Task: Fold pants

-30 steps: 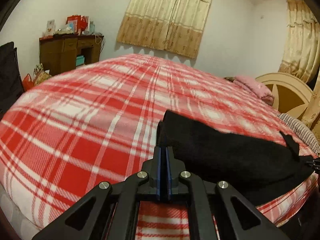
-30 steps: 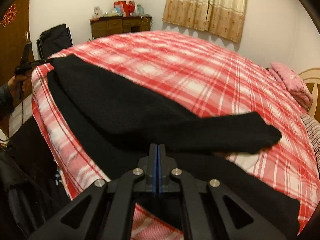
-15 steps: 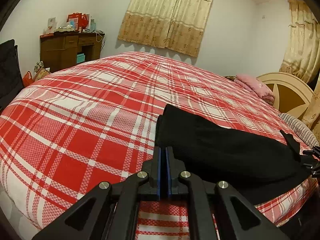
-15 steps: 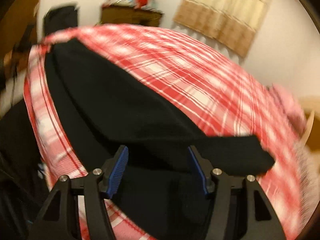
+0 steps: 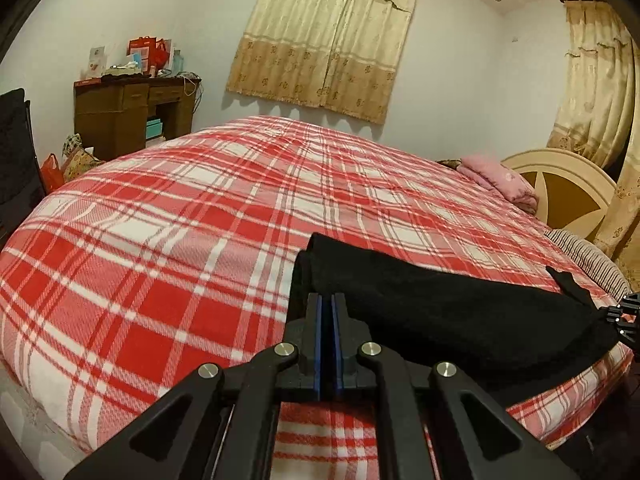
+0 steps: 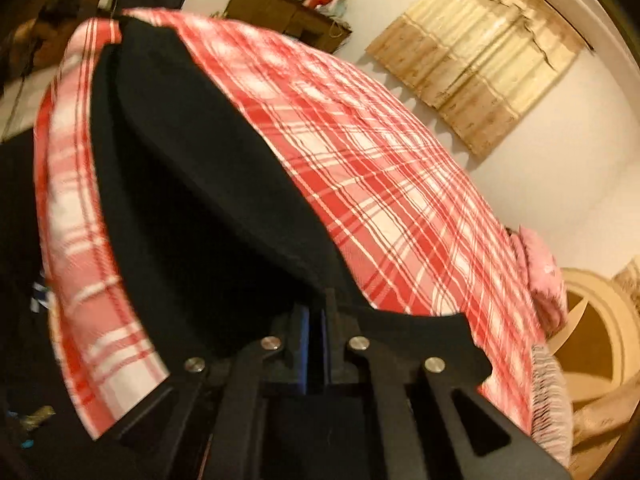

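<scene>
Nearest, the left gripper (image 5: 327, 316) and right gripper (image 6: 316, 334) each pinch an end of the black pants (image 5: 440, 312) (doubled lengthwise) on the plaid bed (image 5: 160, 240), likely ready for the crosswise fold toward its middle.

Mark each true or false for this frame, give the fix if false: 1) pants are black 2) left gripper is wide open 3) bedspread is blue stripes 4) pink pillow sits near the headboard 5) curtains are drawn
1) The pants are black. True.
2) The left gripper is wide open. False: its blue pads sit almost together.
3) The bedspread is blue striped. False: it is red and white plaid.
4) A pink pillow lies near the headboard. True.
5) The curtains are drawn. True.
</scene>
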